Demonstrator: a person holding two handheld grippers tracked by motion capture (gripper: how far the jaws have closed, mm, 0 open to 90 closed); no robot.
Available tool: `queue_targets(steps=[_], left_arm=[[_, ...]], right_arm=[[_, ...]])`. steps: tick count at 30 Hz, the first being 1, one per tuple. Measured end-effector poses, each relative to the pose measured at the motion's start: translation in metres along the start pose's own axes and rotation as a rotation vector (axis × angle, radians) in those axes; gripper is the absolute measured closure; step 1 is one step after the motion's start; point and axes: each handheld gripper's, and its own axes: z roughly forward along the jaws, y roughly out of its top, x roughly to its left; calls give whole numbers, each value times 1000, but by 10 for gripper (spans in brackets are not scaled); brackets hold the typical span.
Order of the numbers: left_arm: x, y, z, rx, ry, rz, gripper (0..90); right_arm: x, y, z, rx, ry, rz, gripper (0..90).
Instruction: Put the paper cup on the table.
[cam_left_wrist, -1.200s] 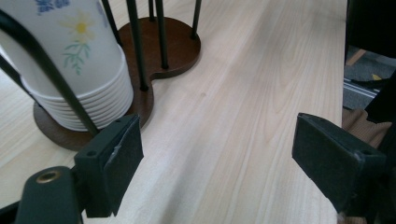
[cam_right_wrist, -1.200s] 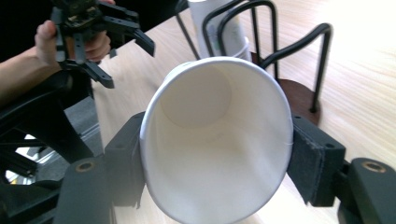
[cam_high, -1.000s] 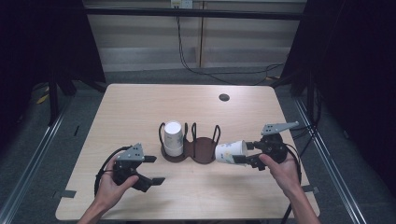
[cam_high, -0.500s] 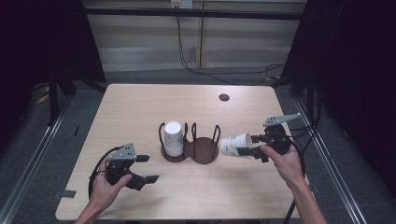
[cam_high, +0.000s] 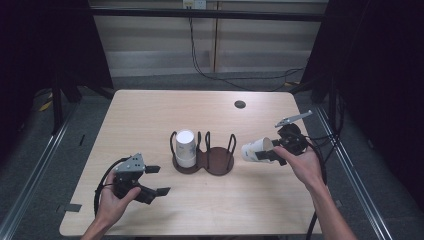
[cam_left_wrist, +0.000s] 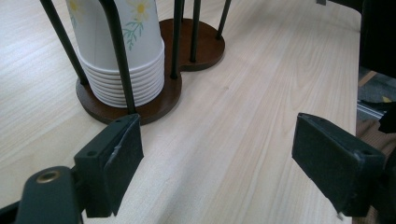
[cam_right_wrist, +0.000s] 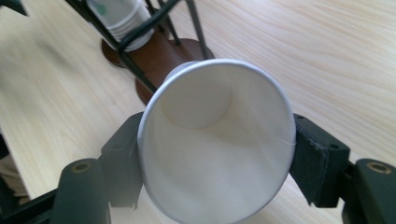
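Now the right gripper (cam_high: 272, 152) has carried the paper cup (cam_high: 254, 150) away from the holder (cam_high: 205, 162), its jaws easing apart yet pinching it on its side; the stack (cam_high: 185, 148) stays racked, and the left gripper (cam_high: 155, 180) rests spread

table (cam_high: 150, 115) sitting bare on light wood | dark disc (cam_high: 240, 104) lying near far right edge | black cables (cam_high: 210, 70) trailing down back wall to floor | wall socket (cam_high: 194, 4) sitting top centre | grey floor (cam_high: 30, 165) showing either side
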Motion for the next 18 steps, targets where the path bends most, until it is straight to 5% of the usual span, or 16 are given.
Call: queue_targets(steps=[18], left_arm=[[1,0,2,28,14,-4,187]], right_arm=[[-4,26,18,175,-119,-28,278]])
